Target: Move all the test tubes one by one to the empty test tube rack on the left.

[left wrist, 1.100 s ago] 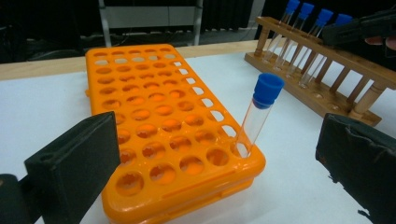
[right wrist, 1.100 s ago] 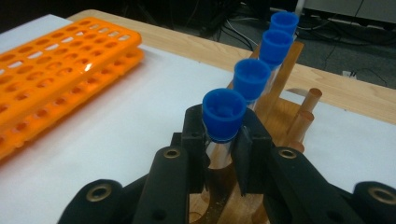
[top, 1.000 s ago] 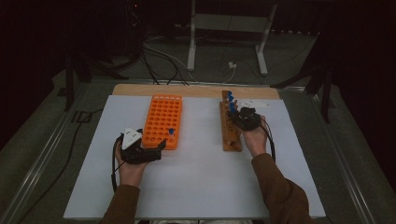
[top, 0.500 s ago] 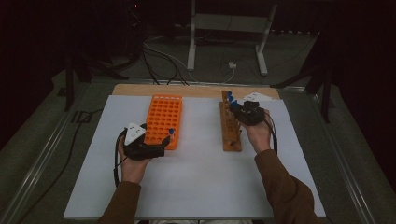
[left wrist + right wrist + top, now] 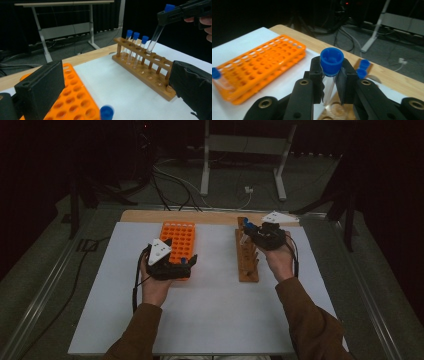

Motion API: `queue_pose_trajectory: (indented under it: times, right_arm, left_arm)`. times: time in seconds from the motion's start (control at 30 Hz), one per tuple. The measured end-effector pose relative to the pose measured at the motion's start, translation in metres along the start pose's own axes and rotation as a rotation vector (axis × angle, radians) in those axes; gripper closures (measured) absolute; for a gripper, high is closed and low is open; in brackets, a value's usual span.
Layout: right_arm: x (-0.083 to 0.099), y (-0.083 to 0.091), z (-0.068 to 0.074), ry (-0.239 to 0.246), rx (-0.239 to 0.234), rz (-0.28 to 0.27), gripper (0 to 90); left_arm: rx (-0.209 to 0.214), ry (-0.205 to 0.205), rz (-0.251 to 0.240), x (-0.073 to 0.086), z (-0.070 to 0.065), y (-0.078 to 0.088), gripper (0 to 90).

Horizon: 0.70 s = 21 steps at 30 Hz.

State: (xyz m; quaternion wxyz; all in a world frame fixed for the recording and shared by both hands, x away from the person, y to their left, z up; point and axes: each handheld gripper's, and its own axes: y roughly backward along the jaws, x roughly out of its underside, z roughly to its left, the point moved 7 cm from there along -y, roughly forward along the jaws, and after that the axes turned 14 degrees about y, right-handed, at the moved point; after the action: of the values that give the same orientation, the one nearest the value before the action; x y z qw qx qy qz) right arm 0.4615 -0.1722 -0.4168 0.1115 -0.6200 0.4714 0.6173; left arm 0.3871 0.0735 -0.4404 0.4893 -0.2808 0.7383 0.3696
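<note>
The rack [image 5: 178,241] was bright orange; the stand [image 5: 247,257] was plain brown wood; each clear tube [image 5: 155,39] wore a blue cap [image 5: 332,60]; the grippers' jaws were black; the table [image 5: 210,310] was white.

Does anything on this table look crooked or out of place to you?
One thing: a blue-capped tube leans slanted at the near corner of the orange rack, while the tubes in the wooden rack stand upright. The right claw grips another tube, tilted, above that rack.
</note>
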Motion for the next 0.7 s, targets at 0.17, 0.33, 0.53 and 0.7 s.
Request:
queue_pose_trajectory:
  times: [0.17, 0.33, 0.53, 0.7]
  right_arm:
    - [-0.002, -0.001, 0.012, -0.012, -0.051, -0.003, 76.5]
    - [-0.004, -0.003, 0.024, -0.026, -0.104, 0.0, 76.5]
    - [-0.005, -0.007, 0.039, -0.023, -0.148, 0.013, 76.4]
    - [-0.007, -0.009, 0.052, -0.021, -0.187, 0.016, 76.4]
  left_arm:
    - [0.013, 0.01, 0.012, -0.001, -0.013, -0.011, 1.6]
    - [0.025, 0.009, 0.042, 0.001, -0.024, -0.022, 4.2]
    - [0.039, 0.02, 0.09, 0.007, -0.033, -0.037, 9.9]
    - [0.048, -0.003, 0.126, 0.014, -0.041, -0.052, 19.2]
